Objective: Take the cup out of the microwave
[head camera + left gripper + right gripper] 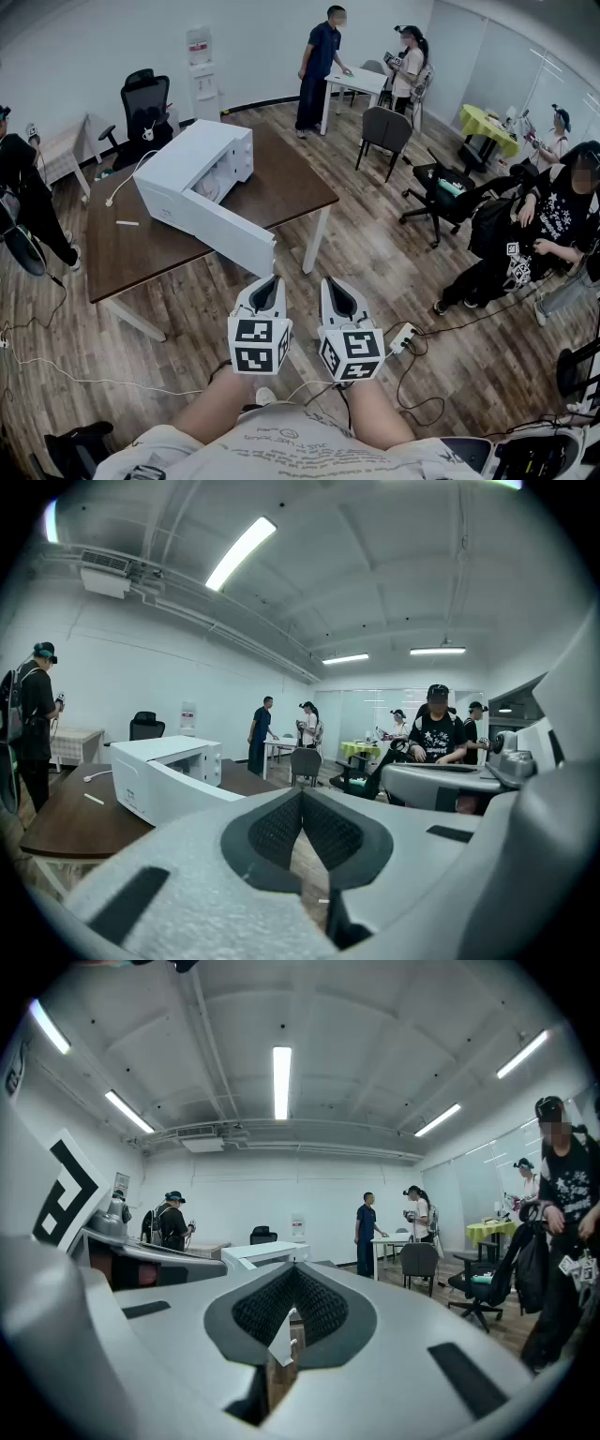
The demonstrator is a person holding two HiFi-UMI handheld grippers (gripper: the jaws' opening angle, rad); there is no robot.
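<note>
Black-and-white square markers top the cubes of the left gripper [268, 283] and right gripper [336, 285]. Both are smooth grey shells with ribbed black pads pressed tip to tip, holding nothing. They hover just short of the microwave's [192, 159] open door [227, 232]. The boxy white microwave sits on a brown wooden table [291, 183], and the cup [208, 186] shows pale and rounded inside its cavity.

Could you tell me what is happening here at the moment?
A person holds the left gripper and right gripper, both shut and empty, a little way short of the table. The microwave on it stands with its door open. The cup is not yet in hand.
</note>
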